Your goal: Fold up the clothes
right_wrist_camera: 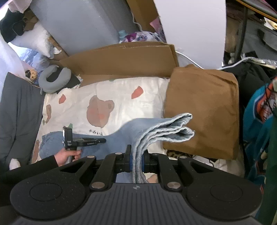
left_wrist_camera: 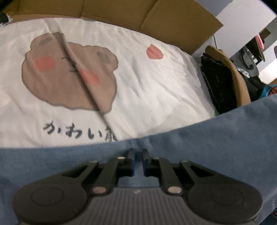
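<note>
Left wrist view: the left tongs point down at the jeans, whose blue cloth fills everything beneath and just ahead of the fingertips. The jaws stand a narrow slit apart and I see no cloth pinched between them; blue denim only shows through the gap from below. So these tongs look nearly closed and empty, over the cloth and not gripping it. Beyond the tips, past the denim's edge, lies the bear sheet, and behind that a cardboard wall.

Right wrist view: the right tongs are clamped on a bunched stack of jeans layers, with hems sticking out ahead and to the right of the tips, lifted off the bed. The rest of the denim trails left toward the left tongs, held by a hand over the waist end. A brown cushion sits just right of the raised hems.

Judgement: the fold seems partly made. The legs appear doubled and gathered, but the raised end is not yet laid down, and smoothing remains.
</note>
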A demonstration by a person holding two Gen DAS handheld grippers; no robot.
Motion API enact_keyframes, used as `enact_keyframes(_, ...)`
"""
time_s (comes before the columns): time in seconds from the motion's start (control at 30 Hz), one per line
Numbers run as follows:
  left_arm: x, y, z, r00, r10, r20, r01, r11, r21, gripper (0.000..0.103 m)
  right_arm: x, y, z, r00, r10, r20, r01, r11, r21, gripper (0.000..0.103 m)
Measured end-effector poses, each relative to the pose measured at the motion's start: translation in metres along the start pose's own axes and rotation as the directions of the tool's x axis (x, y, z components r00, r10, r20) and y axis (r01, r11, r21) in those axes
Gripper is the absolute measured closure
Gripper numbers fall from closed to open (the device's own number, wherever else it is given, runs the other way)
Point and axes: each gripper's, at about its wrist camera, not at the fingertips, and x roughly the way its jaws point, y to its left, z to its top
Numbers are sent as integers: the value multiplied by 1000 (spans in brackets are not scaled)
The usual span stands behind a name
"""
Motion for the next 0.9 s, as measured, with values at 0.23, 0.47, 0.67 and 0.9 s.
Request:
enact_keyframes(0.23,3,-21,-29,999,-52,-5,51,997,-62,92,-2,25,19,1000,0,-10,0,1000,-26,94)
enact_keyframes(0.47,-17,-27,-86,994,-105,2,104,981,-161,92,-2,62,37,999,-19,-36,16,997,-69,94)
enact_keyframes(0.67,-31,-28,-133,989,-143,-44,132,972,-195,94,-3,109,56,998,-17,-64,8,990,-142,94)
enact_keyframes(0.9,-39,-23,-157,975,-198,-102,170,957,-236,94,8,166,78,994,-12,-105,-10,979,-206,94)
